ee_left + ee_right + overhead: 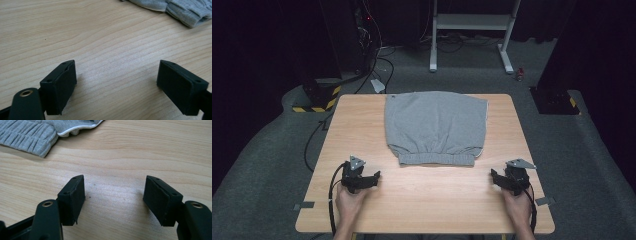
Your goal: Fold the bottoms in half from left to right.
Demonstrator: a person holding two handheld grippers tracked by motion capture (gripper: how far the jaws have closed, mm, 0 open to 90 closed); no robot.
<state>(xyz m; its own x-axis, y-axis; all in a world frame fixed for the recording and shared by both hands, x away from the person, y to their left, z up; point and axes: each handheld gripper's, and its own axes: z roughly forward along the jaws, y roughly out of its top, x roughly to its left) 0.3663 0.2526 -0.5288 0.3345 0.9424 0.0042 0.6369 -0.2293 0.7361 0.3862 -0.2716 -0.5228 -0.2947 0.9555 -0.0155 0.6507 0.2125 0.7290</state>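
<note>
I hold one pair of tongs in each hand, low over the near part of the wooden counter (pixel 362 120). My left tongs (pixel 371 180) sit toward the near left of the counter, with my left hand (pixel 348 200) wrapped around the handle and a black cable (pixel 331 200) trailing back toward me. My right tongs (pixel 498 178) sit toward the near right, gripped by my right hand (pixel 518 205). Both pairs are released: in the left gripper view the left tongs (pixel 116 75) stand spread wide with bare wood grain between the two black jaws, and in the right gripper view the right tongs (pixel 115 193) are spread the same way, nothing caught in them. A folded grey garment (pixel 436 126) lies flat on the far middle of the counter, its ribbed elastic band (pixel 437 159) along the edge nearest me. It lies between my two hands but farther out, apart from both pairs of tongs. In the left gripper view, a corner of the grey garment (pixel 180 10) shows at the upper right, well ahead of the jaws. In the right gripper view, the gathered band of the garment (pixel 27 137) shows at the upper left, with a white-edged fold beside it. Beyond the counter, on the grey floor, stands a white metal frame (pixel 472 30).
</note>
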